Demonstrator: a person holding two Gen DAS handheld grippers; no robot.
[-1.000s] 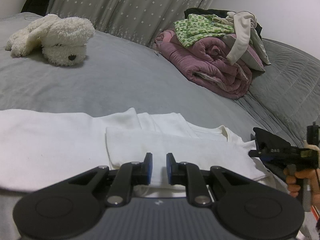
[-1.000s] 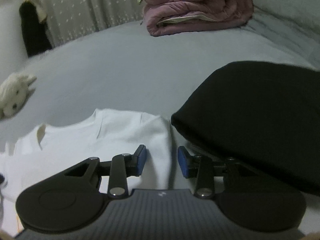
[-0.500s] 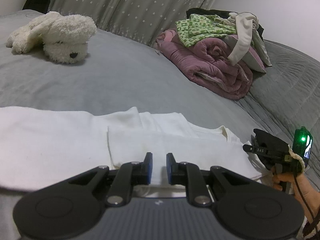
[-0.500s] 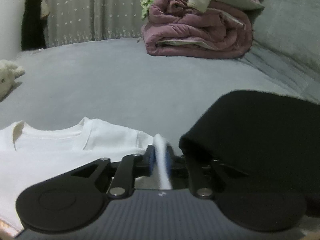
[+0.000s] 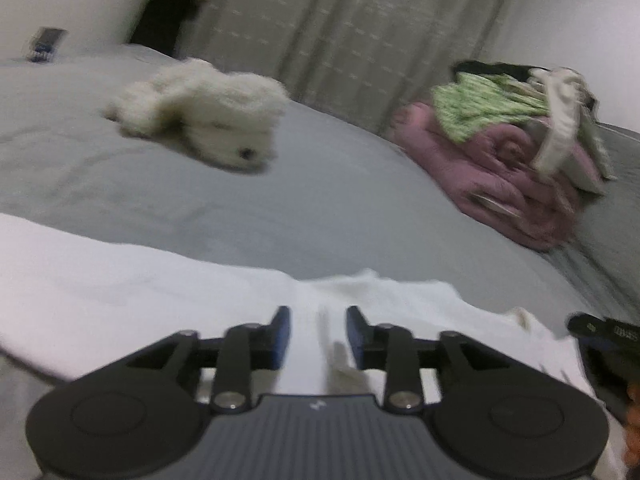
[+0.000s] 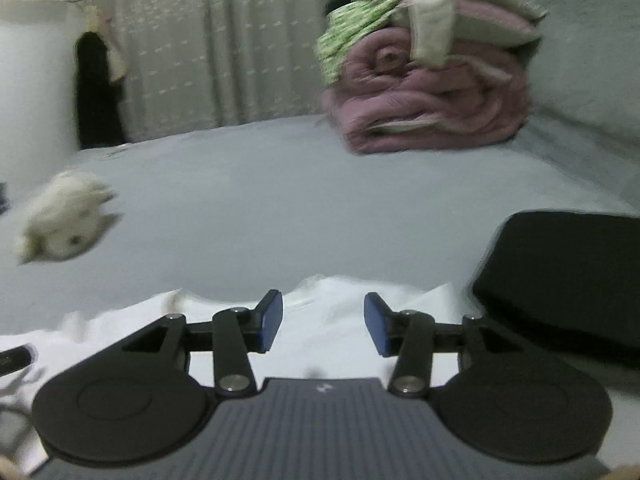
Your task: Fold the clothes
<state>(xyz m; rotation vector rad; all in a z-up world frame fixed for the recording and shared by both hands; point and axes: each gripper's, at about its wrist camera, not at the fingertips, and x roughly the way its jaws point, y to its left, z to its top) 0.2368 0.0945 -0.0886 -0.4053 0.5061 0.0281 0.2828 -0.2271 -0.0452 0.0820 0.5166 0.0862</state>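
A white T-shirt [image 5: 120,292] lies partly folded on the grey bed; it also shows in the right wrist view [image 6: 320,340]. My left gripper [image 5: 318,330] hovers over its near edge with its jaws apart, and a raised fold of white cloth stands loosely between them. My right gripper [image 6: 323,318] is open and empty above the shirt's collar end. The right gripper's black tip [image 5: 604,330] shows at the right edge of the left wrist view. Both views are blurred by motion.
A folded black garment [image 6: 560,280] lies right of the shirt. A pile of pink blanket and clothes [image 5: 516,160] [image 6: 432,92] sits at the back. A white plush toy [image 5: 208,116] [image 6: 68,216] lies on the grey bed [image 5: 340,208]. Curtains hang behind.
The right gripper was shut on the shirt's edge half a second ago and has opened, letting it go. The left gripper's jaws have widened. Both cameras have moved, blurring the views.
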